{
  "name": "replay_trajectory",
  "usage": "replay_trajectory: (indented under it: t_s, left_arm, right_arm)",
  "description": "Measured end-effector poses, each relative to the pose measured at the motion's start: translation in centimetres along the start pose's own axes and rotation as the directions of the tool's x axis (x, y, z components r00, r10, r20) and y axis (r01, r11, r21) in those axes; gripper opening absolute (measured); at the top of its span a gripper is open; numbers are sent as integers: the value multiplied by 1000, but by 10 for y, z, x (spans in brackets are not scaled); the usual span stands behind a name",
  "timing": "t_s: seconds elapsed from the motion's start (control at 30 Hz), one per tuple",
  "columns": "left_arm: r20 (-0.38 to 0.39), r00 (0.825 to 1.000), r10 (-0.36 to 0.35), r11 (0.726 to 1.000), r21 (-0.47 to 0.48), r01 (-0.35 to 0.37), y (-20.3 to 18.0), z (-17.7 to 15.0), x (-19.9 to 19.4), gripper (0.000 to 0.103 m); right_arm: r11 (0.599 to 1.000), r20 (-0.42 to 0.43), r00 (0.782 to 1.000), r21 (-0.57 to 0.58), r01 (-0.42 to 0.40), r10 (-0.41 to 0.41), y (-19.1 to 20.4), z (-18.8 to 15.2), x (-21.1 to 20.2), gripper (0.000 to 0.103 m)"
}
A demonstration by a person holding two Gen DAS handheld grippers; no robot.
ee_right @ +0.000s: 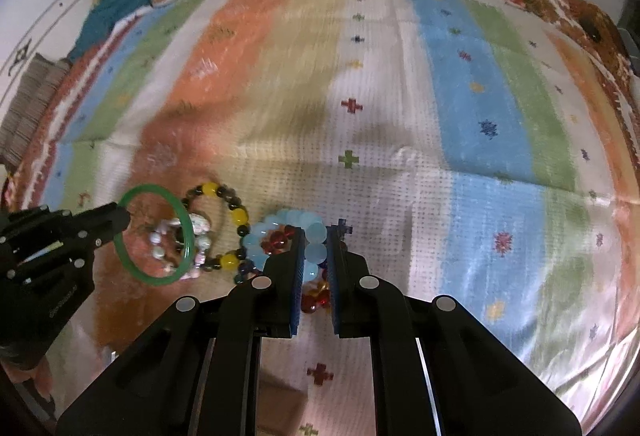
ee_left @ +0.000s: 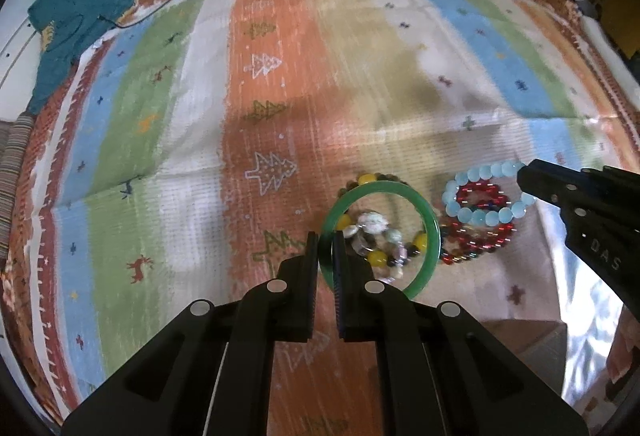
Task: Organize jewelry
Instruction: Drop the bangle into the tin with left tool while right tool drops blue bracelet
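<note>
Striped cloth [ee_left: 192,108]; seemingly gripped bangle [ee_left: 430,224].

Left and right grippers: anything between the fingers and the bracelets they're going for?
Nothing visible. The left gripper is already closed on the green bangle's rim, and the right gripper is closed on the light blue bead bracelet. The yellow-and-dark bead bracelet lies under the bangle, not in the way.

I count one smooth green jade-like bangle [ee_left: 434,232], four beaded bracelets, and one crumpled teal cloth [ee_left: 76,12].
</note>
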State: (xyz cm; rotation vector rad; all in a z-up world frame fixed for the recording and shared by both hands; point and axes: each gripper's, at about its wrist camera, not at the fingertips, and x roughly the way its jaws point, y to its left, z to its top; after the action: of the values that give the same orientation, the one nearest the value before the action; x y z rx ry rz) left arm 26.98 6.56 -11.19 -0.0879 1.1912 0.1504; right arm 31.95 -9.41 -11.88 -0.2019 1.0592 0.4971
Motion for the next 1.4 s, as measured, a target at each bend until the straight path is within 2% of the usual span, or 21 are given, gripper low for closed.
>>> replay_trajectory:
  t_s: [0.4, 0.57, 0.63, 0.9, 1.17, 1.4]
  left_arm:
    - [96, 994, -46, 999, 7, 45, -16, -19, -55, 7]
    - [129, 991, -21, 1000, 11, 19, -17, -28, -69, 7]
    - [136, 991, -4, 1000, 2, 4, -15, -31, -73, 7]
    - [170, 984, -45, 998, -31, 51, -8, -40, -94, 7]
    - [186, 980, -73, 997, -15, 77, -19, -60, -109, 7]
    - [203, 977, -69, 997, -5, 72, -26, -78, -119, 7]
  right_arm:
    - [998, 173, 985, -49, 24, -15, 9, -9, -59, 12]
    - [998, 232, 973, -53, 26, -13, 14, -19, -81, 12]
    - [999, 232, 973, -41, 19, -9, 15, -21, -86, 12]
    - [1000, 270, 963, -24, 20, -13, 13, -36, -108, 12]
    - [997, 320, 947, -66, 36, -13, 25, -60, -136, 12]
    - [996, 328, 945, -86, 19, 10, 32, -81, -150, 12]
